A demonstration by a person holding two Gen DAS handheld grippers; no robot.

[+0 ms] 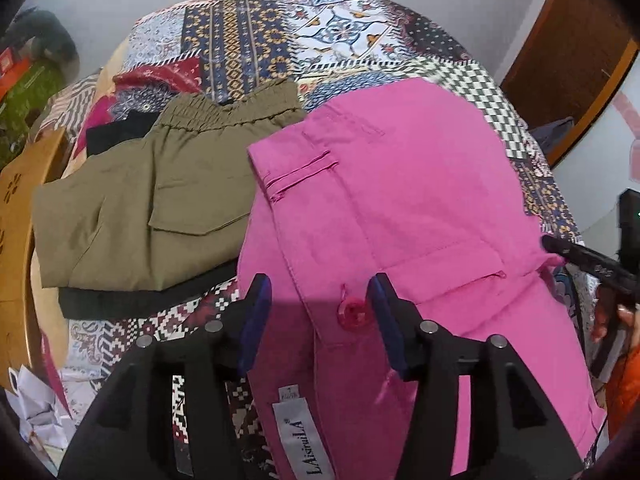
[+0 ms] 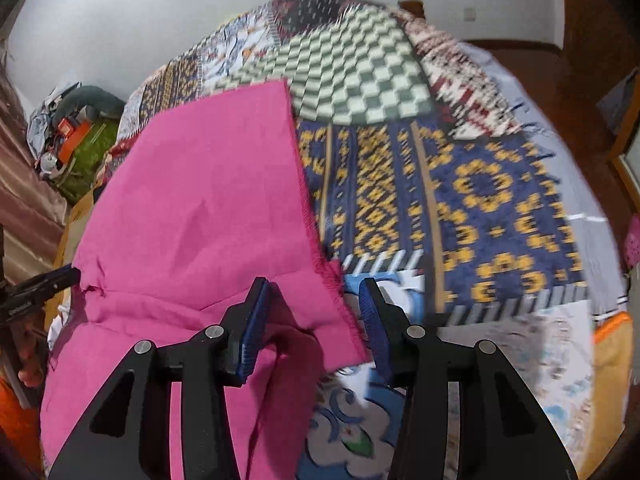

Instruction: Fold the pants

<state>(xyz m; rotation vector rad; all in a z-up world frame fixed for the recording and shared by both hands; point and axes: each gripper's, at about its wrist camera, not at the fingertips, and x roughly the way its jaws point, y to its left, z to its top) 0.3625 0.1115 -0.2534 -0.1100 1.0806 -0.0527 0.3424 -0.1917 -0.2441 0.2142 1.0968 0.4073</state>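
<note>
Hovering over the pink pants (image 1: 400,208) on the bedspread (image 1: 280,28), the left gripper (image 1: 320,300) stood released above the waistband button; the next fold wanted squared edges. No containers showed. From the right wrist, the right gripper (image 2: 312,312) gaped, empty, at the hem (image 2: 308,216).

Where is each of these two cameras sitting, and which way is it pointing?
Left wrist: on the left gripper, looking down at pink pants beside folded olive pants; the right gripper's tip shows at the edge.
Right wrist: on the right gripper, over the pink pants' hem; the left gripper's tip shows.
Shared: pink pants, patterned bedspread.
</note>
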